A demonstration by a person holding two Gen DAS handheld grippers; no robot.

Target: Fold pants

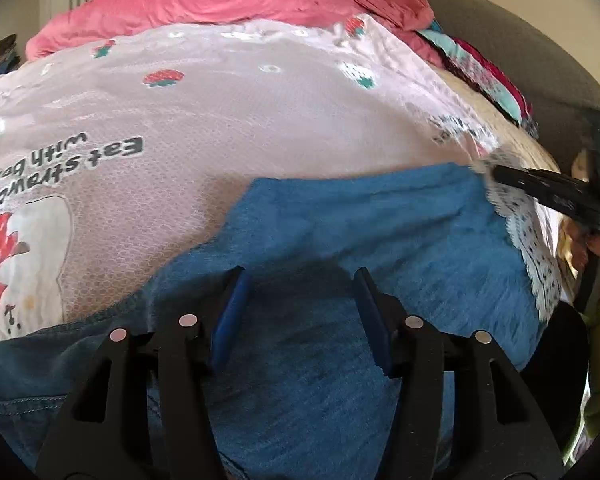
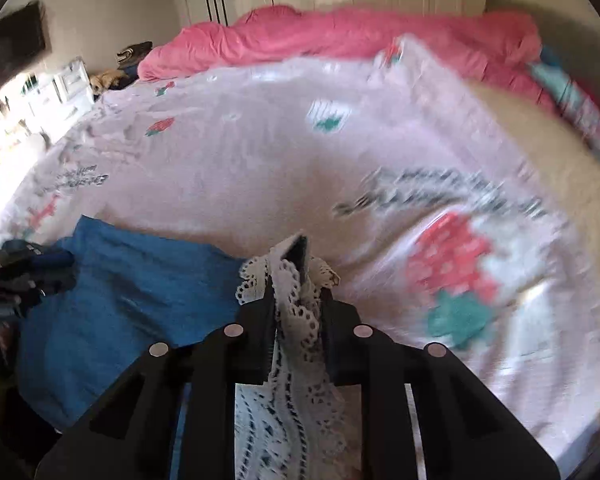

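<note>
On the bedspread (image 1: 260, 128) lie blue denim pants (image 1: 380, 240), lace hem (image 2: 296, 320) at three o'clock. Right gripper (image 2: 300, 256) pinches that lace; left gripper (image 1: 300, 296) hovers parted over the denim, gripping nothing.

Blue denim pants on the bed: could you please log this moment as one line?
left claw: open over blue denim pants | right claw: shut on lace hem | bedspread: underneath
</note>
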